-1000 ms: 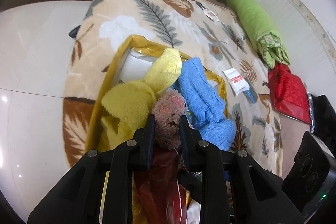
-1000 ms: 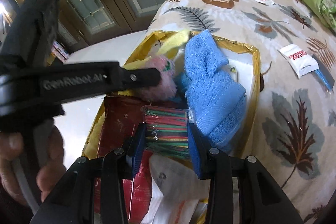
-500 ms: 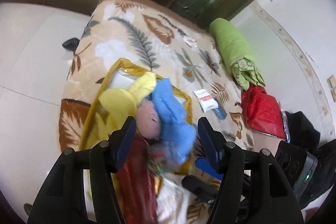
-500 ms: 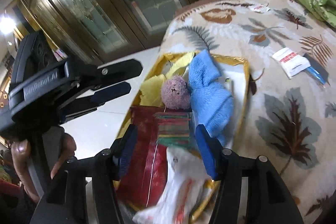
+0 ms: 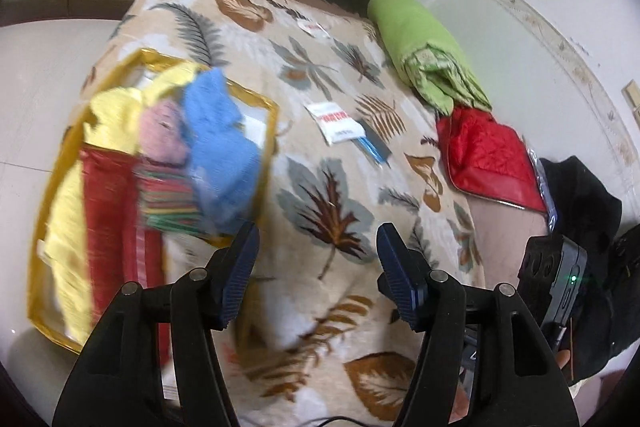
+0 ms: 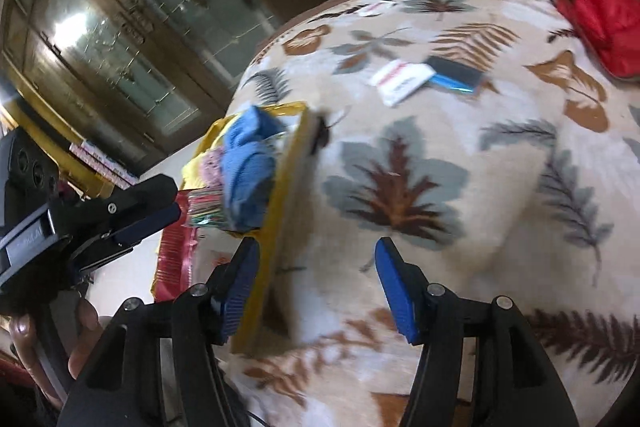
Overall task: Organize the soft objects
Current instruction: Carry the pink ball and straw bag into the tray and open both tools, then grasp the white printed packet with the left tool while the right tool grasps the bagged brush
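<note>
A gold-rimmed storage bag (image 5: 272, 123) lies open at the left of the leaf-patterned blanket (image 5: 332, 211). In it sit a yellow cloth (image 5: 108, 119), a pink plush toy (image 5: 162, 135), a blue towel (image 5: 220, 143), a striped colourful pack (image 5: 168, 199) and a red packet (image 5: 108, 211). My left gripper (image 5: 316, 263) is open and empty, above the blanket to the right of the bag. My right gripper (image 6: 316, 279) is open and empty, beside the bag's side wall (image 6: 288, 195). The blue towel (image 6: 248, 167) and the left gripper's fingers (image 6: 148, 219) show in the right wrist view.
A white sachet (image 5: 334, 119) and a blue-black flat item (image 5: 376, 143) lie on the blanket. A rolled green quilt (image 5: 424, 47) and a red quilted cushion (image 5: 488, 155) lie at the far right. A dark object (image 5: 560, 287) is near the right edge. White floor lies left.
My left gripper let go of the pink plush toy and my right gripper let go of the striped pack. Both opened, pulled back and swung right, away from the bag.
</note>
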`<state>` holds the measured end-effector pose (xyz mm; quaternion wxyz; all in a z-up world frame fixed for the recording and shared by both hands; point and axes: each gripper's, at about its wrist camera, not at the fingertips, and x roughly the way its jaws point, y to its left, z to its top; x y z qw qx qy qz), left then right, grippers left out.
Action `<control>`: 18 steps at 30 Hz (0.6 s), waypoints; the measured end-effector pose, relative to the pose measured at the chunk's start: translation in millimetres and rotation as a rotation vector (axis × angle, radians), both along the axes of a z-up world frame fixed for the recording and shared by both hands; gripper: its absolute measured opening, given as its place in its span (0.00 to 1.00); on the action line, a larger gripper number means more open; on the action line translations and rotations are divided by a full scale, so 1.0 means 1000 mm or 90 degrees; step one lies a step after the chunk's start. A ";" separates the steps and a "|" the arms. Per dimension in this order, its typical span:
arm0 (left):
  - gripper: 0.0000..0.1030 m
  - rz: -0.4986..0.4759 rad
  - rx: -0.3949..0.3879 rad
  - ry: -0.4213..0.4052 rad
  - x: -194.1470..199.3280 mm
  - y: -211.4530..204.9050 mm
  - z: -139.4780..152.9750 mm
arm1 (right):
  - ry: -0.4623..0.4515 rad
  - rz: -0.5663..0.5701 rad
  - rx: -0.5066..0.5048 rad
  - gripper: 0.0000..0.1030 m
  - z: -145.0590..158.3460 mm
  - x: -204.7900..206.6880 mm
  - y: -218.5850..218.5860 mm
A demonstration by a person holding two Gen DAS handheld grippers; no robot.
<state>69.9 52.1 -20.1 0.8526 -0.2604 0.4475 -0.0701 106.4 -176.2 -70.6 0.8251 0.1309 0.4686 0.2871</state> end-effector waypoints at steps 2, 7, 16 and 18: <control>0.60 -0.003 0.000 0.002 0.004 -0.012 0.000 | -0.003 -0.007 -0.003 0.59 0.002 0.003 -0.012; 0.60 -0.001 -0.002 0.010 0.016 -0.032 0.000 | -0.006 -0.020 -0.014 0.59 0.003 0.022 -0.041; 0.60 0.018 -0.018 0.031 0.042 -0.034 -0.015 | -0.017 0.001 -0.056 0.59 -0.003 0.071 -0.058; 0.60 0.023 -0.025 0.035 0.047 -0.031 -0.020 | -0.018 0.004 -0.072 0.59 -0.005 0.086 -0.056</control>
